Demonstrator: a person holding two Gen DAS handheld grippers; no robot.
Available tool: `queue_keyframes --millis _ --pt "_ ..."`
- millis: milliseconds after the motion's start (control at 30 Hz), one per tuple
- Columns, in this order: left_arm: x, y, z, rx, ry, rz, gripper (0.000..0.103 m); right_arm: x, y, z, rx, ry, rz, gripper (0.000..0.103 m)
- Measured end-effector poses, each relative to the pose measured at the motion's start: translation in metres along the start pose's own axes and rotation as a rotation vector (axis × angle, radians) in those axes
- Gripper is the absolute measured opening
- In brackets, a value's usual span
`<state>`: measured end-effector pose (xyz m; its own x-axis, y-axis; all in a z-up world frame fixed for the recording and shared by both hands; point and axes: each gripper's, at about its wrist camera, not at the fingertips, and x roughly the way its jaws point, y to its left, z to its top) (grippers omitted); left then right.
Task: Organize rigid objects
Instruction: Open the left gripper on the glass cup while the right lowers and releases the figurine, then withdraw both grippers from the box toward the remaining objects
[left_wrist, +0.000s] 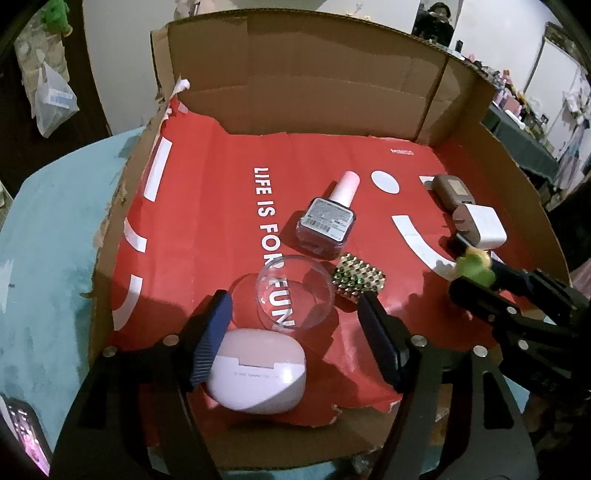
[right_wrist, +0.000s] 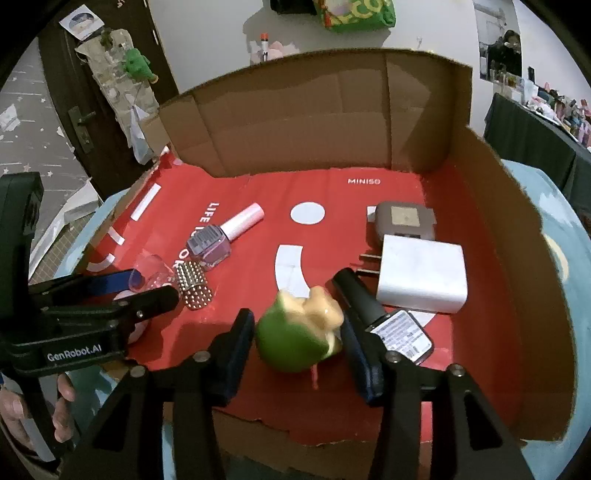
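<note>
My left gripper (left_wrist: 293, 301) stands open low over the red paper liner (left_wrist: 207, 221) of a cardboard box (left_wrist: 295, 92). A clear round dish (left_wrist: 295, 291) lies between its fingertips, and a white earbud case (left_wrist: 258, 373) lies further back against its left finger (left_wrist: 212, 332). A little ahead lie a gold studded piece (left_wrist: 360, 278) and a nail polish bottle (left_wrist: 328, 218). My right gripper (right_wrist: 295, 319) is open around a green toy (right_wrist: 291, 343), which looks blurred and loose on the liner. The white charger (right_wrist: 421, 277) and the brown charger (right_wrist: 404, 219) sit beyond it.
A black tube with a barcode label (right_wrist: 402, 336) lies beside my right finger. The box walls (right_wrist: 517, 277) rise at the back and right, lower at the front. The box rests on a blue surface (left_wrist: 55, 258). A phone (left_wrist: 26, 435) lies at the lower left. A hand (right_wrist: 62, 406) holds the left gripper.
</note>
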<state>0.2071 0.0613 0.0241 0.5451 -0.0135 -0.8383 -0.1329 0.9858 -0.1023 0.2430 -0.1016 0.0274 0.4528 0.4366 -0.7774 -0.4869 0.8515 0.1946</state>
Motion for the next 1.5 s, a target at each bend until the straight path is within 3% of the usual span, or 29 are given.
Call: queue_keyframes --millis 567,667,1133,1267,1500 --pt "-0.027 -0.011 -0.01 0.017 -0.028 0.004 0.074 -0.033 0.006 -0.01 -0.01 -0.05 0.008 0.076" --pt "-0.032 -0.012 -0.013 0.01 -0.034 -0.008 0.089 -0.04 0.008 -0.013 -0.016 -0.061 0.01 0.08" --pt "-0.052 -0.019 -0.022 0.022 -0.068 -0.005 0.097 -0.064 0.013 -0.02 -0.024 -0.108 0.03 0.101" --pt "-0.058 -0.022 -0.027 0.034 -0.077 0.007 0.103 -0.071 0.015 -0.022 -0.031 -0.122 0.034 0.103" --pt "-0.071 -0.023 -0.034 0.047 -0.095 0.01 0.103 -0.076 0.016 -0.026 -0.028 -0.127 0.043 0.103"
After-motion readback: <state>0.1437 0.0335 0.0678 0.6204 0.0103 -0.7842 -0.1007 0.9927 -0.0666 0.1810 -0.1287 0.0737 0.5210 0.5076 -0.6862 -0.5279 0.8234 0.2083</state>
